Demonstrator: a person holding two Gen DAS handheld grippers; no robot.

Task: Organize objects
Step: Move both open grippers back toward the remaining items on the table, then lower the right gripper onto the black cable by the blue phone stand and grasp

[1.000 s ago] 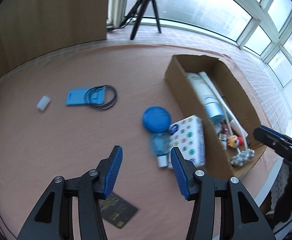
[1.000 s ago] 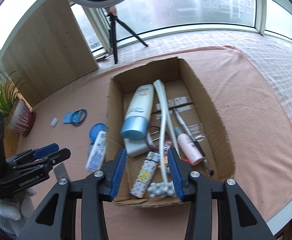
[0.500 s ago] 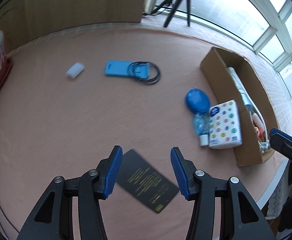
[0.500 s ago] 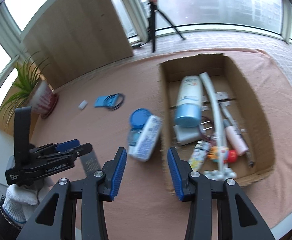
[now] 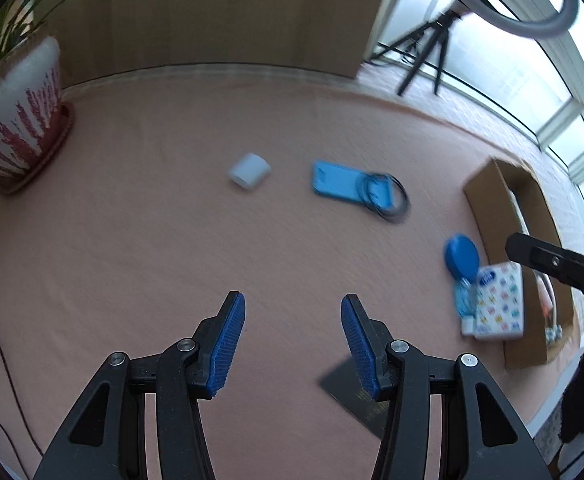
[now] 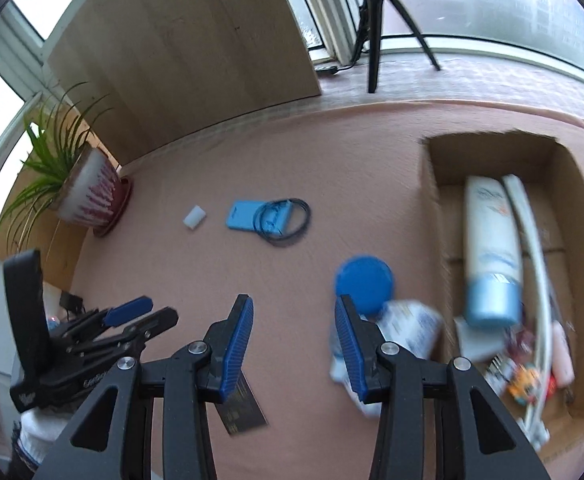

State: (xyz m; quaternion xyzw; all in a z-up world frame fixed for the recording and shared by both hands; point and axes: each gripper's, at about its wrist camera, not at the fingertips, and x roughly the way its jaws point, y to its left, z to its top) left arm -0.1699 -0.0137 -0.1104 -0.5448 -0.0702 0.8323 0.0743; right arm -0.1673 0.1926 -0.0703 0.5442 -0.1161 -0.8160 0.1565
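With both the left gripper [image 5: 293, 340] and right gripper [image 6: 294, 344] part-open and empty, you centre one over the black card [image 6: 240, 404] near the table's front edge, beside the cardboard box [image 6: 430, 216].

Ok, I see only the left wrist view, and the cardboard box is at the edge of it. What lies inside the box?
Observer: A white bottle with a light blue cap lies in the cardboard box, beside a long curved white tube.
Operator: Is there room in it for more?
Observer: Yes, the floor at the far end is bare cardboard. Small things crowd the near end.
Operator: Does the right gripper hold anything?
Observer: No. The right gripper has its jaws apart with nothing between them, over the pink cloth to the left of the box.
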